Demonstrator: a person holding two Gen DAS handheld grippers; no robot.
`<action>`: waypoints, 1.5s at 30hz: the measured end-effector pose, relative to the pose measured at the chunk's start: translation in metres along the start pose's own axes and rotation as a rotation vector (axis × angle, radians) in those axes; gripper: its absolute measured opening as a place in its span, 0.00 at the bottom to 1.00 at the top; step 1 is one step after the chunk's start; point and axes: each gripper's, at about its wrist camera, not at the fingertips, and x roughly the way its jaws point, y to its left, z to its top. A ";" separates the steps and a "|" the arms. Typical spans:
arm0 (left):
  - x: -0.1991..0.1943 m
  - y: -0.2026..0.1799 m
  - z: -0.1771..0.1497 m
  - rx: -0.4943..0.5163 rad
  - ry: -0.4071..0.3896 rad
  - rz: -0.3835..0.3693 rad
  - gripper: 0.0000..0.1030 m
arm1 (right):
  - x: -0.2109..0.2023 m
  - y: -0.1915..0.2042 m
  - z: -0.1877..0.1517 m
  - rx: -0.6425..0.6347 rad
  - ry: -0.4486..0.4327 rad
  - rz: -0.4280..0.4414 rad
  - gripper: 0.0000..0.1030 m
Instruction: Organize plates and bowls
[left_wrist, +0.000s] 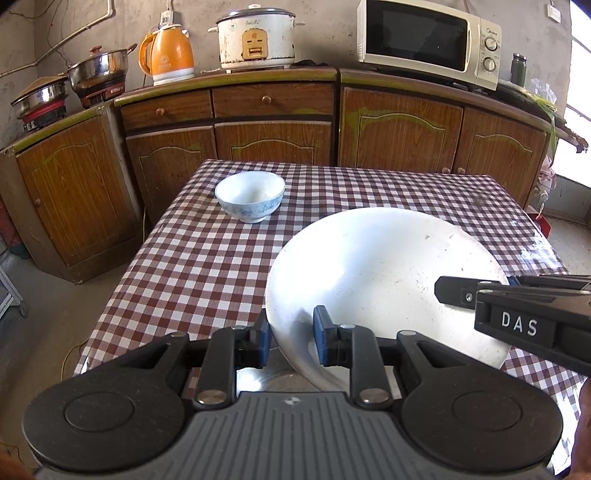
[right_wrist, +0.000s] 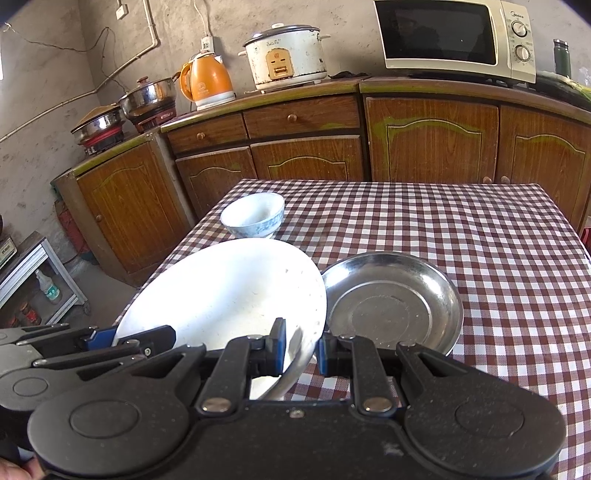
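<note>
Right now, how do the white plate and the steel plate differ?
The white plate is matte ceramic, tilted, its rim clamped by both the left gripper and the right gripper. The steel plate is shiny metal, flat on the checked tablecloth, ungripped. Both are round, shallow and empty.

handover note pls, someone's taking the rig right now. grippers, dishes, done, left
Left gripper: shut on the white plate's near rim.
Right gripper: shut on the same plate's right edge; the plate is tilted, carried by both.
Steel dish: on the table, right of the plate.
Bowl: alone, far left.
Done: plate gripped.
Left: probably set the plate down, then group dish and bowl.
</note>
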 end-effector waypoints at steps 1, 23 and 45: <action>0.000 0.001 -0.001 -0.001 0.001 0.001 0.24 | 0.001 0.000 -0.001 -0.001 0.002 0.001 0.21; 0.001 0.010 -0.017 -0.005 0.030 0.004 0.24 | 0.008 0.006 -0.014 -0.007 0.041 0.019 0.22; 0.006 0.018 -0.033 -0.018 0.075 0.018 0.24 | 0.021 0.013 -0.032 -0.006 0.097 0.038 0.22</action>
